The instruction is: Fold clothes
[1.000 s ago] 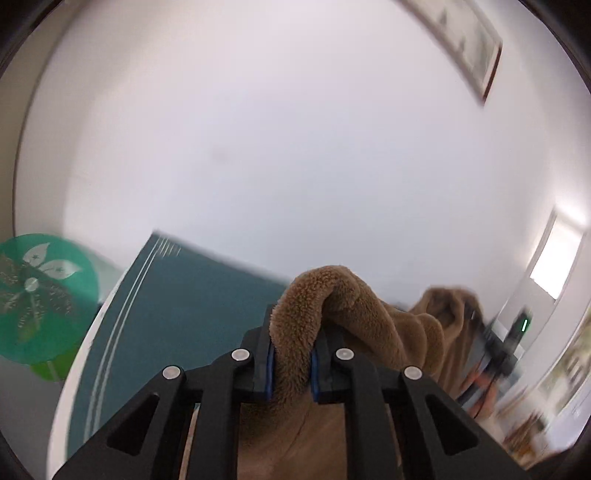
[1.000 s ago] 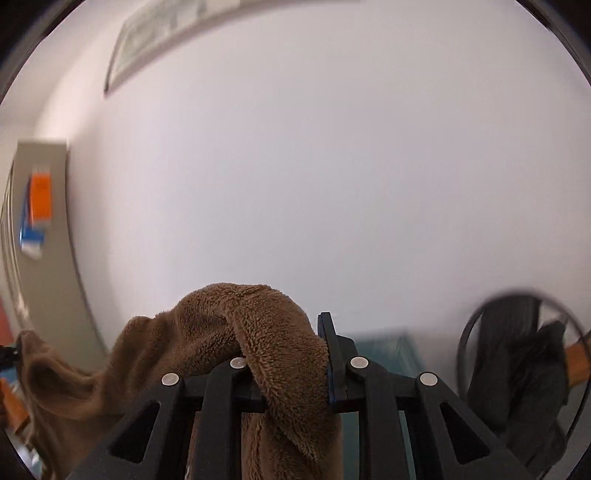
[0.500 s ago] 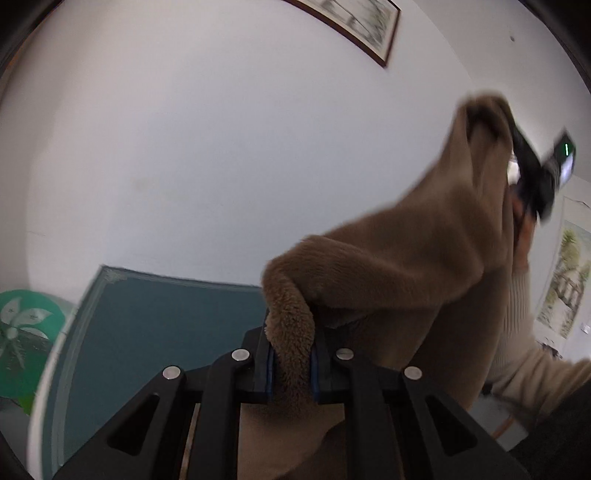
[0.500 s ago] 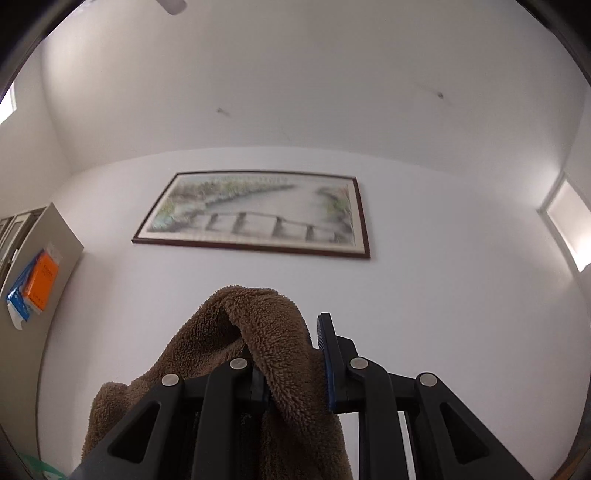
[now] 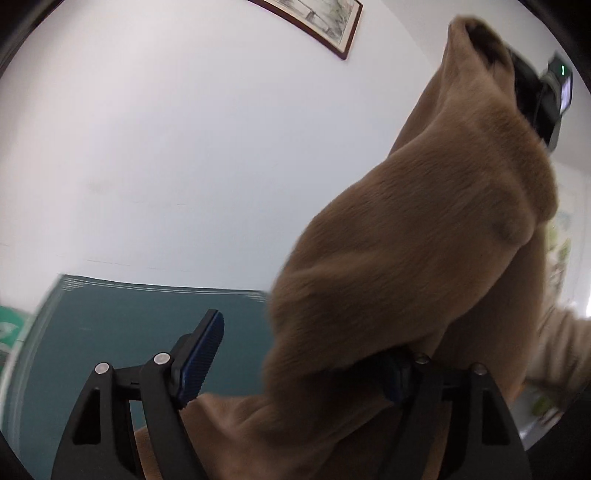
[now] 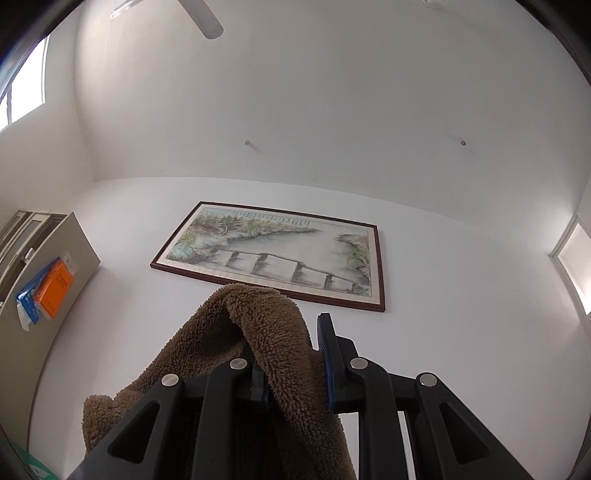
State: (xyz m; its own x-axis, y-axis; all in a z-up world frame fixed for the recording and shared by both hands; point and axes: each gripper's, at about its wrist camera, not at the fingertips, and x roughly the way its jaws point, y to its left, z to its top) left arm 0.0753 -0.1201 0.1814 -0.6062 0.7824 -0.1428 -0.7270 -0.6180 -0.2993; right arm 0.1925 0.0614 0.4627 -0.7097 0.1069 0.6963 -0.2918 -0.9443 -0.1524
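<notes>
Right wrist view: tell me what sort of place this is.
Probably a room in a home: a framed landscape painting hangs on a white wall, a ceiling fan blade shows overhead, and a beige cabinet stands at the left.

The brown fleece garment (image 5: 424, 258) is a thick, fuzzy piece of clothing held up in the air, unfolded. In the left wrist view it stretches from 6 o'clock up to a bunched corner at 1 o'clock, its smooth tan face showing. In the right wrist view a shaggy brown fold (image 6: 266, 332) humps near centre and trails toward 7 o'clock.
</notes>
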